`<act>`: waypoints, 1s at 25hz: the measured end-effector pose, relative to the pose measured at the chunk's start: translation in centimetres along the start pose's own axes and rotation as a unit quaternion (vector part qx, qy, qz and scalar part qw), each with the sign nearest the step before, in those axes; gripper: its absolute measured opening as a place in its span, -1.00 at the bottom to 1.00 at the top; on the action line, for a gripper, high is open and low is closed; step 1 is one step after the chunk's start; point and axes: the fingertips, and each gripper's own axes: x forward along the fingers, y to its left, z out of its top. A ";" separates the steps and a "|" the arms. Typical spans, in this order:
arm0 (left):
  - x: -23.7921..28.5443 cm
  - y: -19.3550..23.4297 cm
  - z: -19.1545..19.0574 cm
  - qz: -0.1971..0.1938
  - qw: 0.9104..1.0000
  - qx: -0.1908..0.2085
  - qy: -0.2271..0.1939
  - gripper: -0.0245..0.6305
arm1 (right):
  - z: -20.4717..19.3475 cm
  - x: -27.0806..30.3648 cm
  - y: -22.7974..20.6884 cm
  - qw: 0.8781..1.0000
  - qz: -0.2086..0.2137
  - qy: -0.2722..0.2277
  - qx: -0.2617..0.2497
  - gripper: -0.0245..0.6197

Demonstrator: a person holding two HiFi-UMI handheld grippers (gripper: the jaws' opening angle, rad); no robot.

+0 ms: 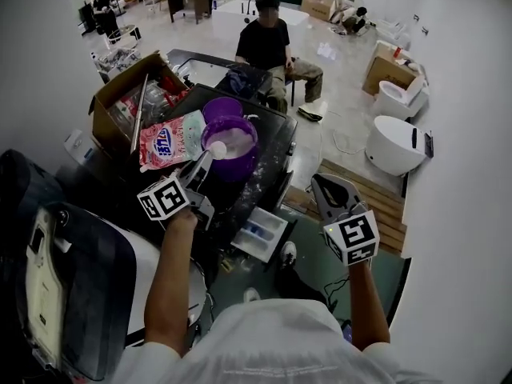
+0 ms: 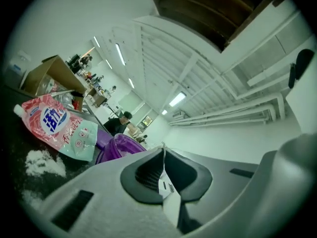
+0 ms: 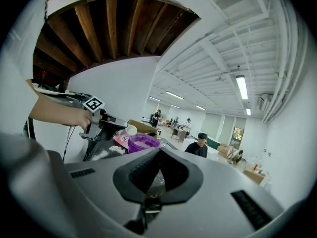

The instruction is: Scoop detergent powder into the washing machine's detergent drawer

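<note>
Left gripper: jaws closed tight on the thin white handle of the scoop, whose bowl sits at the near rim of the purple tub of detergent powder on the washing machine top. Right gripper: jaws together, nothing held, raised clear of the machine's front right corner. Detergent drawer stands pulled out below the top's front edge; detergent bag lies toward its left edge.

Head view steeply down, both gripper views low, sharing purple tub
</note>
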 end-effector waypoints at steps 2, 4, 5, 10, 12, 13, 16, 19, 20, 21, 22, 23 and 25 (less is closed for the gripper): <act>-1.0 -1.0 -0.5 -0.012 1.000 -0.021 -0.010 -0.88 | 0.0 -1.3 0.4 1.000 -0.008 0.002 0.003 -0.90; -2.1 -1.8 -0.9 -0.021 0.999 -0.036 -0.021 -0.88 | 0.2 -2.6 0.6 1.000 -0.016 -0.006 0.017 -0.90; -2.8 -2.1 -1.2 -0.024 0.998 -0.043 -0.026 -0.88 | 0.4 -3.2 0.7 0.999 -0.016 -0.012 0.030 -0.90; -5.9 -3.0 -2.1 -0.021 0.996 -0.070 -0.053 -0.88 | 0.5 -4.7 1.4 0.997 0.015 -0.021 0.070 -0.90; -7.1 -3.1 -3.0 -0.010 0.995 -0.083 -0.059 -0.88 | 0.0 -4.4 1.9 0.997 0.033 -0.015 0.069 -0.90; -7.6 -3.0 -3.5 -0.003 0.994 -0.086 -0.060 -0.88 | -0.3 -4.1 2.2 0.997 0.042 -0.012 0.068 -0.90; -9.0 -2.8 -4.1 0.020 0.995 -0.065 -0.066 -0.88 | -1.1 -3.2 3.0 0.995 0.076 -0.003 0.061 -0.91; -10.0 -2.6 -4.7 0.048 0.994 -0.059 -0.082 -0.88 | -2.4 -2.1 2.9 0.992 0.113 0.008 0.053 -0.91; -10.2 -2.8 -5.2 0.058 0.993 -0.060 -0.087 -0.88 | -2.9 -1.7 2.8 0.991 0.124 0.011 0.051 -0.91; -10.4 -3.0 -5.8 0.070 0.992 -0.061 -0.091 -0.88 | -3.2 -1.5 2.5 0.990 0.134 0.012 0.048 -0.91; -10.6 -3.1 -6.4 0.082 0.990 -0.064 -0.094 -0.88 | -3.5 -1.2 2.2 0.988 0.144 0.012 0.045 -0.91; -10.6 -3.3 -6.9 0.094 0.988 -0.070 -0.097 -0.88 | -3.8 -1.0 1.9 0.987 0.155 0.011 0.043 -0.91; -10.6 -4.0 -7.9 0.112 0.985 -0.077 -0.103 -0.88 | -4.4 -0.7 1.5 0.984 0.175 0.012 0.036 -0.91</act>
